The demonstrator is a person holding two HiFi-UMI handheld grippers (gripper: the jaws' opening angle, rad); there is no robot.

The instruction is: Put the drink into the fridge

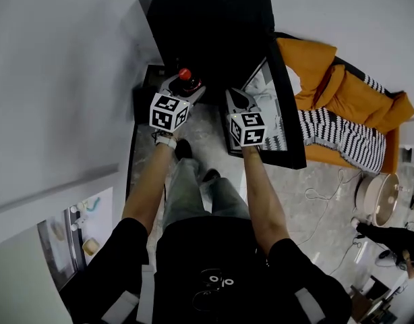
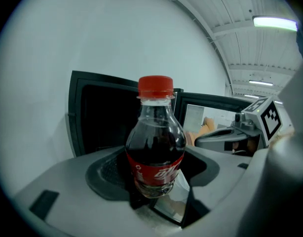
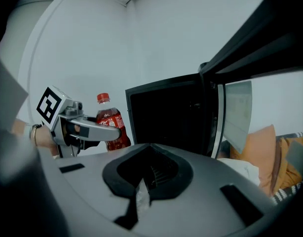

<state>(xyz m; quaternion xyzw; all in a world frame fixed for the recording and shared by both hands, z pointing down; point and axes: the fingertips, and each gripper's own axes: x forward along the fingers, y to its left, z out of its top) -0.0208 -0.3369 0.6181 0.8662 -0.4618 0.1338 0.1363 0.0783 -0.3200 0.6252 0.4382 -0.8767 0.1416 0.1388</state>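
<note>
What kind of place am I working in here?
Probably a living-room corner staged in a workshop or lab: a black fridge with its door open, an orange sofa with a striped blanket beside it, and loose cables on the bare floor.

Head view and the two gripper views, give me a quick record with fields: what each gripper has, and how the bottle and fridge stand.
left gripper: jaws shut on the bottle's lower body
bottle: upright, red cap on, dark drink, not yet in the fridge
right gripper: jaws together, nothing between them
fridge: black, dark inside
fridge door: open
</note>
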